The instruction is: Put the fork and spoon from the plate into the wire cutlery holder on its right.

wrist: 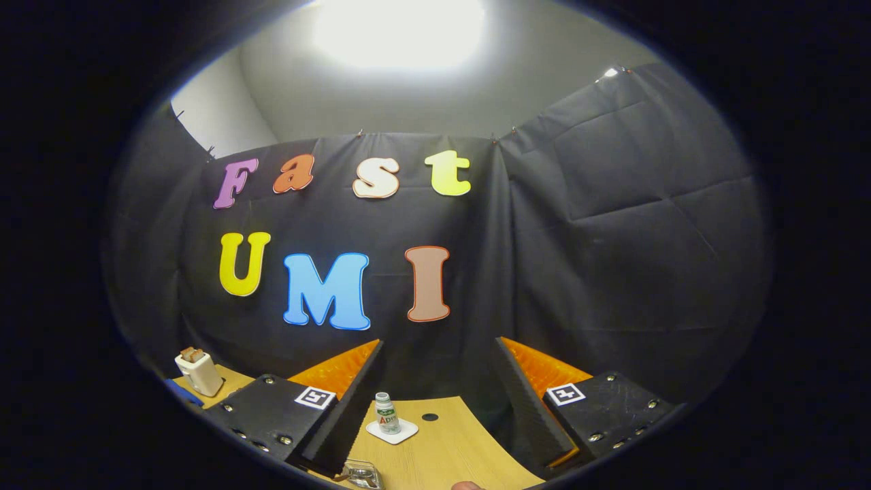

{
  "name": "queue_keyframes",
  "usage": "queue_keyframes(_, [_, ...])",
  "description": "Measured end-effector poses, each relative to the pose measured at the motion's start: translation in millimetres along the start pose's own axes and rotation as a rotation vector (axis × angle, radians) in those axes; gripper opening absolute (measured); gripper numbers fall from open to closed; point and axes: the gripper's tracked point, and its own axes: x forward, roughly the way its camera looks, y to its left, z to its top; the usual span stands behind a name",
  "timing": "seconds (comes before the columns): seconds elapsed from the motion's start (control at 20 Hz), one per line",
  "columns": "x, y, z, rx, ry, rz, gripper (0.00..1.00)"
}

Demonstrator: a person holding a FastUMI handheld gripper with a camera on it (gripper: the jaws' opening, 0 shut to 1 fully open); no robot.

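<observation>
My gripper (439,367) is held high over the wooden table (442,449), level and pointing at the booth's back wall. Its two fingers (347,401) stand wide apart with nothing between them, so it is open. At the table's near edge, just below the left finger, a bit of a clear glassy or wire object (360,474) peeks in; I cannot tell what it is.
A small bottle (386,413) stands on a white coaster (392,431) on the table between the fingers. A dark round hole (429,416) lies just right of it. A white toaster (199,371) sits at the far left, with a blue thing (182,393) beside it.
</observation>
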Motion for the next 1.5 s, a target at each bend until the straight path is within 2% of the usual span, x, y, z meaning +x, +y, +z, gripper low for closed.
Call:
queue_keyframes(0.35, [-11, -32, -10, 0.026, 0.055, -0.062, 0.97])
queue_keyframes(0.55, [-23, -35, -23, 0.013, 0.107, -0.058, 0.97])
queue_keyframes(0.8, [-20, -5, -29, 0.031, 0.117, -0.001, 0.97])
queue_keyframes(1.15, [-31, 64, -47, 0.118, 0.182, 0.099, 0.97])
queue_keyframes(1.5, [-47, 120, -48, 0.067, 0.210, 0.157, 0.97])
